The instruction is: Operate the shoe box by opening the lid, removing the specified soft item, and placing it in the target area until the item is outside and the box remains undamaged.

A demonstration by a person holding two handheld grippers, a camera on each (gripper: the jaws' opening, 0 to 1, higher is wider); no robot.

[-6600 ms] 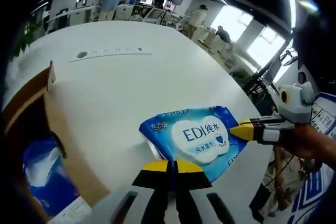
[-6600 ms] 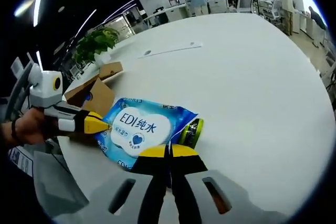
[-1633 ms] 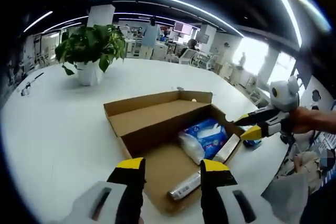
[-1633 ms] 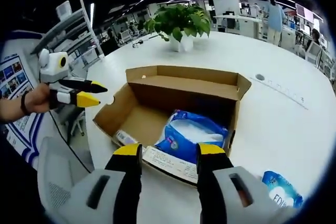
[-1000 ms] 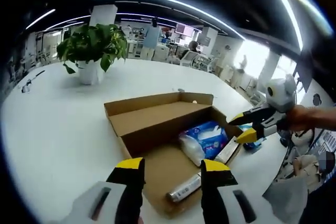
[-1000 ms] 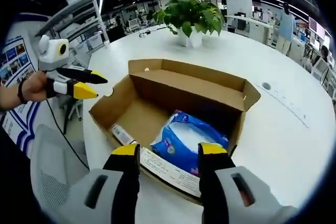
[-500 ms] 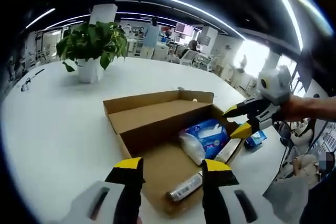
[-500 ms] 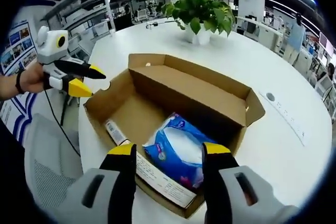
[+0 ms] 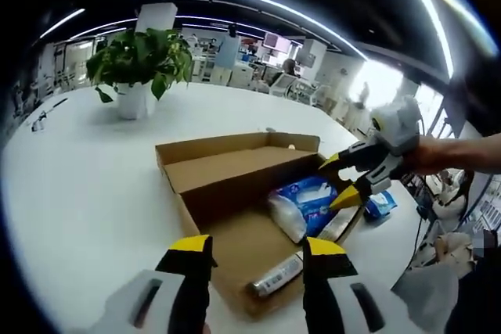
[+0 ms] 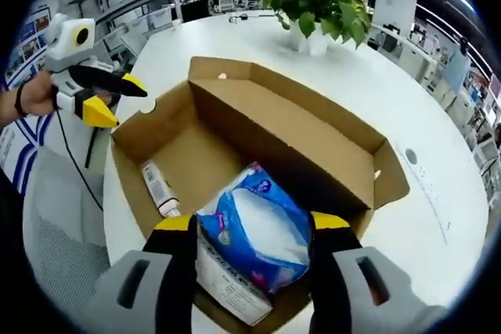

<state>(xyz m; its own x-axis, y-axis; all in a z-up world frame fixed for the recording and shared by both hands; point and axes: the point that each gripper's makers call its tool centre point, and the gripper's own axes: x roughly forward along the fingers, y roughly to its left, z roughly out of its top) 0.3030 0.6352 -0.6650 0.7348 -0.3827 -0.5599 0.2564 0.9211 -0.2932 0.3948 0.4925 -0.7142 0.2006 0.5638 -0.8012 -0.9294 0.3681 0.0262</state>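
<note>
I count one open cardboard shoe box (image 10: 258,127) on the white table (image 9: 86,185), its lid folded back at 12 o'clock. Inside it I see two items: one blue wet-wipes pack (image 10: 254,228) at 6 o'clock in the right gripper view and one small tube (image 10: 159,188) at 9 o'clock. Outside the box I find one more blue pack (image 9: 381,205), at 3 o'clock in the left gripper view. I have two grippers, the left gripper (image 9: 254,252) and the right gripper (image 10: 250,228), both with jaws apart. One potted plant (image 9: 141,60) stands at 11 o'clock
</note>
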